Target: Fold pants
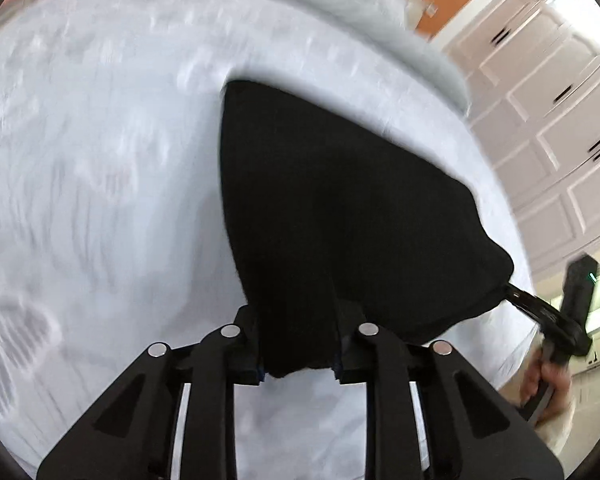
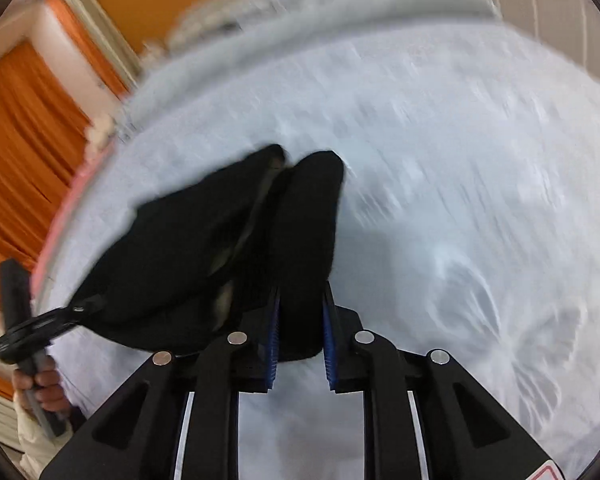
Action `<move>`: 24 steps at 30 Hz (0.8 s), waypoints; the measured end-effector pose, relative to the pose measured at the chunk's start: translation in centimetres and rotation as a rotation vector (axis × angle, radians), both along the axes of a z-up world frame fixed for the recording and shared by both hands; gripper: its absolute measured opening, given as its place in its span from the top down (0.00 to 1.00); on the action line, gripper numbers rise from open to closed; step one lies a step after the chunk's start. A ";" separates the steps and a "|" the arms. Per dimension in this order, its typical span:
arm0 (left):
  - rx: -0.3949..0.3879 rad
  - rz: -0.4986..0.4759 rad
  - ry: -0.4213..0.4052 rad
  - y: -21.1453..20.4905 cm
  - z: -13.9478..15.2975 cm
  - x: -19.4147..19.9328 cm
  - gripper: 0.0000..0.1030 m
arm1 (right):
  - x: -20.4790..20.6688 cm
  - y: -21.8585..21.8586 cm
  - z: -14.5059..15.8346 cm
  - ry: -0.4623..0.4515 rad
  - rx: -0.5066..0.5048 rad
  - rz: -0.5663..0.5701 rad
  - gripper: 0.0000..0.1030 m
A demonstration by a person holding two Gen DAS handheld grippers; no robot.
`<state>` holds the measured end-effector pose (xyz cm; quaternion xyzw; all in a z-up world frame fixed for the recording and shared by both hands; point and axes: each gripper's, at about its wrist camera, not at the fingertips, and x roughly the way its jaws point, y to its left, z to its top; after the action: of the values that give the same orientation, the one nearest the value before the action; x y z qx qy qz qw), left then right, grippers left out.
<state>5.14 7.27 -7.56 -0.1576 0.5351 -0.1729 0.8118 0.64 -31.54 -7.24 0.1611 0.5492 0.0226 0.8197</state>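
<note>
The white bed sheet (image 1: 100, 160) is smeared by motion blur in both wrist views, so its faint pattern cannot be made out. The black pants (image 1: 332, 208) cover the sheet beneath them and hide the tips of the left gripper (image 1: 298, 356) and the right gripper (image 2: 300, 320). Their folds read as flat black. The cabinets (image 1: 548, 92) and orange curtain (image 2: 16, 140) are cut off by the lens rim. The person's hand (image 2: 40, 392) is partly hidden behind the handle.
</note>
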 end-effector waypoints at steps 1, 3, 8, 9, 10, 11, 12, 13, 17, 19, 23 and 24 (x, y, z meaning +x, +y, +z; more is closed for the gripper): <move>0.018 0.006 0.033 -0.1 -0.9 0.0 0.71 | 0.0 -0.3 -0.2 -0.006 0.029 -0.007 0.78; 0.035 0.025 -0.006 -0.1 0.3 0.1 0.67 | -0.7 -0.9 1.8 -0.097 0.054 -0.027 0.78; 0.137 0.133 -0.256 0.3 5.9 -1.8 0.24 | -1.4 -1.4 6.0 -0.306 0.114 -0.075 0.51; 0.165 0.149 -0.304 0.1 7.0 -2.3 0.15 | -0.8 -0.9 5.9 -0.298 0.126 -0.052 0.47; 0.181 0.158 -0.344 -0.3 7.8 -2.9 0.12 | 0.3 0.2 5.6 -0.274 0.122 -0.018 0.47; 0.191 0.162 -0.389 -0.8 8.7 -3.2 0.10 | 1.4 1.4 5.1 -0.247 0.111 0.017 0.47; 0.197 0.159 -0.410 -0.9 9.1 -3.3 0.08 | 2.1 2.0 4.6 -0.226 0.107 0.040 0.47; 0.204 0.155 -0.416 -1.1 9.4 -3.2 0.07 | 3.3 3.0 3.6 -0.185 0.110 0.069 0.47; 0.217 0.111 -0.362 -3.1 8.6 -1.6 0.07 | 5.6 5.5 0.8 -0.065 0.129 0.101 0.41; 0.220 0.102 -0.324 -4.3 8.0 -0.4 0.07 | 6.0 6.5 0.4 -0.078 0.124 0.102 0.35; 0.303 0.078 -0.307 -6.0 6.2 0.9 0.06 | 5.9 8.5 1.2 -0.125 0.070 0.136 0.63; 0.327 0.079 -0.308 -6.1 5.8 0.9 0.07 | 6.0 8.7 1.4 -0.139 0.060 0.139 0.77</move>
<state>6.08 1.12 -1.76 -0.0166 0.4192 -0.0741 0.9047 6.63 -22.88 -5.85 0.1451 0.4998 0.1072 0.8471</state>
